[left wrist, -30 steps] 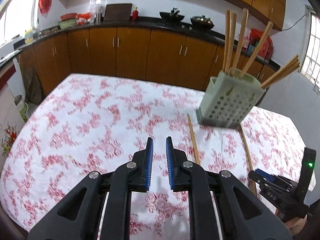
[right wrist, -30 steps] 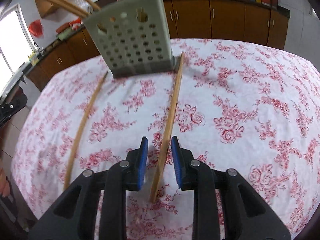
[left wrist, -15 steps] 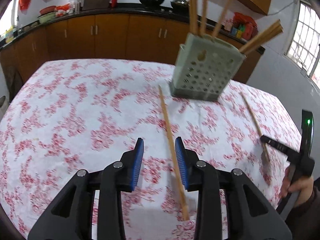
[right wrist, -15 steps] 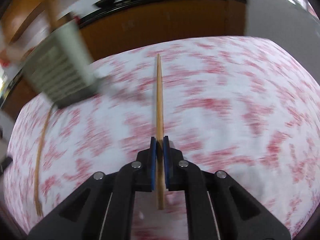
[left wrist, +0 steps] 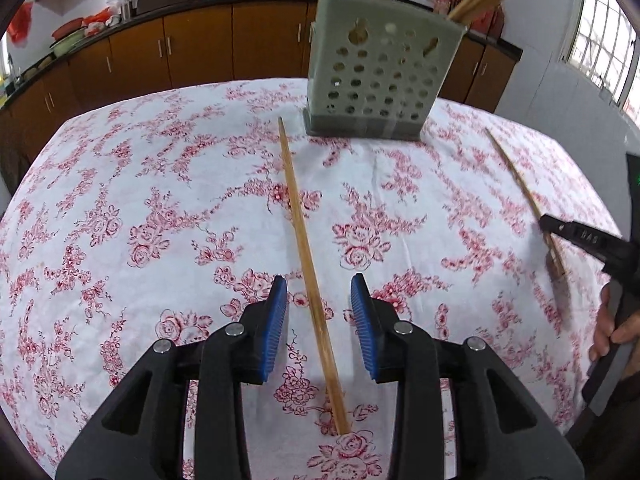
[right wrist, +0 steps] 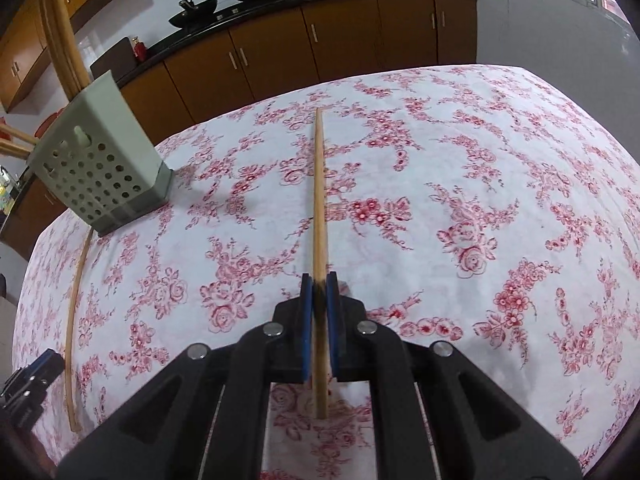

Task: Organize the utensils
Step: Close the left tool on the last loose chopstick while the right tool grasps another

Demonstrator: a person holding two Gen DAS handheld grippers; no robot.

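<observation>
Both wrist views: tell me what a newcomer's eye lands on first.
The right gripper is shut on a long wooden chopstick pointing out over the red-rose floral tablecloth. The left gripper stands open astride a second wooden chopstick lying flat. Behind stands a pale green perforated plastic holder bristling with chopsticks.

We see bare table (left wrist: 120, 208) left of the chopstick (left wrist: 304, 248). Ahead, the utensil holder (left wrist: 380, 80) (chopsticks sticking out) blocks passage.
</observation>
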